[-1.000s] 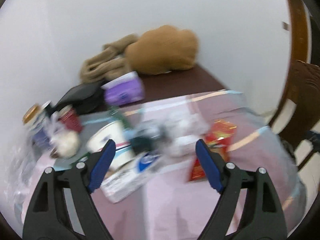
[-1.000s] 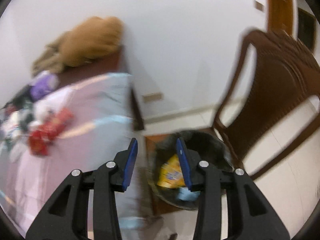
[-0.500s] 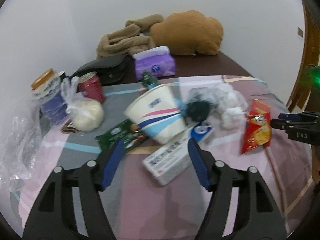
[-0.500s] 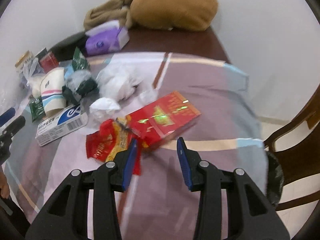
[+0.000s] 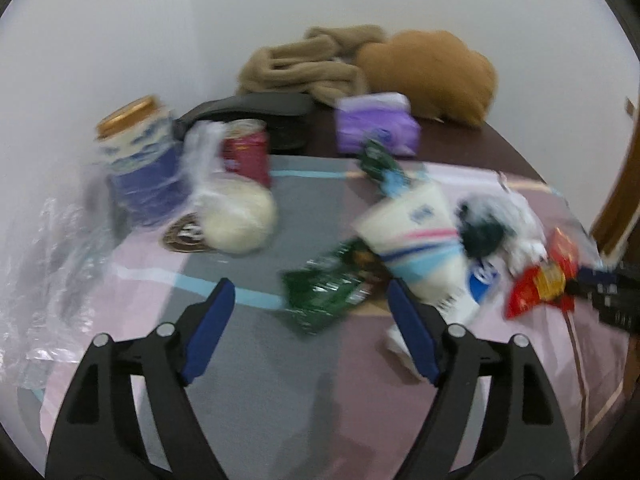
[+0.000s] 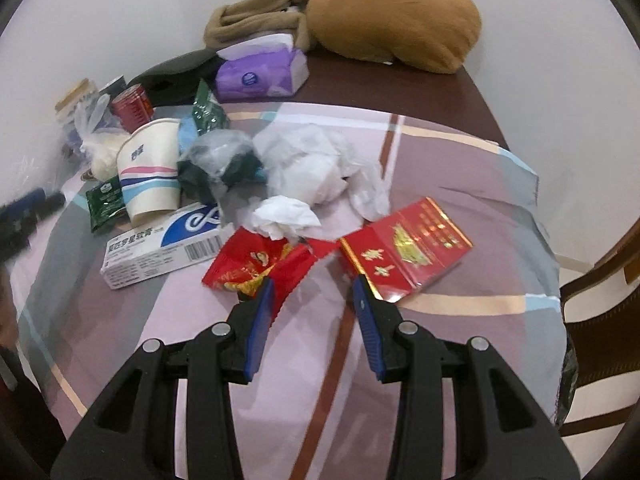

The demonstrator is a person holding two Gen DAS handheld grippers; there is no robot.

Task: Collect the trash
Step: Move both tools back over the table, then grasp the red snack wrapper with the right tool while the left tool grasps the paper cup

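Trash lies on the cloth-covered table. In the right wrist view my right gripper (image 6: pixel 314 286) is open and empty, just in front of a red snack wrapper (image 6: pixel 256 266) and a flat red carton (image 6: pixel 408 248). Behind them are crumpled white tissues (image 6: pixel 316 168), a white toothpaste box (image 6: pixel 164 246), a striped paper cup (image 6: pixel 150 168) and a green wrapper (image 6: pixel 104 200). In the blurred left wrist view my left gripper (image 5: pixel 308 292) is open and empty, close before the green wrapper (image 5: pixel 328 288) and the tipped cup (image 5: pixel 420 236).
A purple tissue pack (image 6: pixel 264 72), a red can (image 6: pixel 132 106), a jar (image 5: pixel 136 152), a bagged white lump (image 5: pixel 236 216), a black case (image 6: pixel 176 76) and brown fabrics (image 6: pixel 392 16) stand at the back. A wooden chair (image 6: pixel 600 280) is at right.
My right gripper swung from the trash bin by the chair to the table and closed in on the red wrapper. My left gripper shifted left and nearer the green wrapper.
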